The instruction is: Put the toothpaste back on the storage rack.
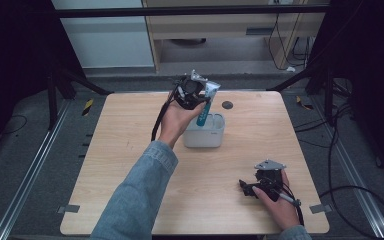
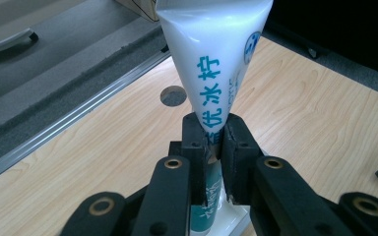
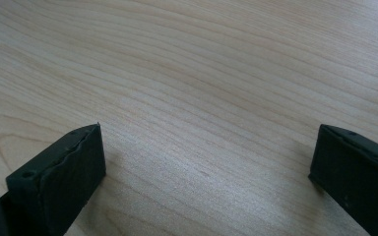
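A white squeeze tube (image 2: 216,59) with teal print is pinched between the jaws of my left gripper (image 2: 215,132), which is shut on it. In the high view the left gripper (image 1: 201,102) hangs over a white rectangular cup (image 1: 205,135) at the table's middle back. The tube (image 1: 203,116) stands tilted, its teal lower end inside the cup. My right gripper (image 1: 247,189) lies at the front right of the table, pointing left. In the right gripper view the right gripper (image 3: 206,147) stands wide open over bare wood, with nothing between its fingers.
The wooden table (image 1: 130,150) has a round dark cable hole (image 1: 227,105) just behind the cup, with the same hole (image 2: 173,96) beyond the tube. Black frame legs and cables lie on the floor around the table. A cabinet stands at the back.
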### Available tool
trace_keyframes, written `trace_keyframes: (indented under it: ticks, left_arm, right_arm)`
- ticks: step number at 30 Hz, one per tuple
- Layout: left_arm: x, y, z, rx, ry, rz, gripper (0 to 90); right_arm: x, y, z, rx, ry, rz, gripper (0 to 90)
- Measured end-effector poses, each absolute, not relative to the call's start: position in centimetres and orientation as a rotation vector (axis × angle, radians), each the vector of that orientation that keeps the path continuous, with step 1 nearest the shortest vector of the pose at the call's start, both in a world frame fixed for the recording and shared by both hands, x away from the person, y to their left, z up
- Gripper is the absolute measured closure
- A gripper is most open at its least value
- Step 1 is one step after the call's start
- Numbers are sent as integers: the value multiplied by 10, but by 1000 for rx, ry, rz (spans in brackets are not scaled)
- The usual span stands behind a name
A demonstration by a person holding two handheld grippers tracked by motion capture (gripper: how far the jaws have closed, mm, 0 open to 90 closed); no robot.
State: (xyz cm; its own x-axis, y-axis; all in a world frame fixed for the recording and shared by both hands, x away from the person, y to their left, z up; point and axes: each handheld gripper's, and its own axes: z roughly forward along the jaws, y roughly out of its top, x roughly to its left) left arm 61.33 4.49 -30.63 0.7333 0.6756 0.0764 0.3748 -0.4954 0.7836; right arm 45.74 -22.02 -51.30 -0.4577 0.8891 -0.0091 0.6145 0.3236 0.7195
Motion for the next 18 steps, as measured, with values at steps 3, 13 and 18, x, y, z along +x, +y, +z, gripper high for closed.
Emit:
trace_keyframes:
  ticks: [3, 13, 18]
  left_arm:
    - [614, 46, -308, 2143, 790, 477, 814]
    - [615, 47, -316, 2130, 792, 453, 814]
    - [614, 46, -320, 2143, 785, 459, 814]
  right_arm:
    - [457, -220, -513, 1331, 2191, 923, 4]
    - [458, -220, -513, 1321, 2191, 921, 4]
    - [458, -220, -513, 1321, 2191, 921, 4]
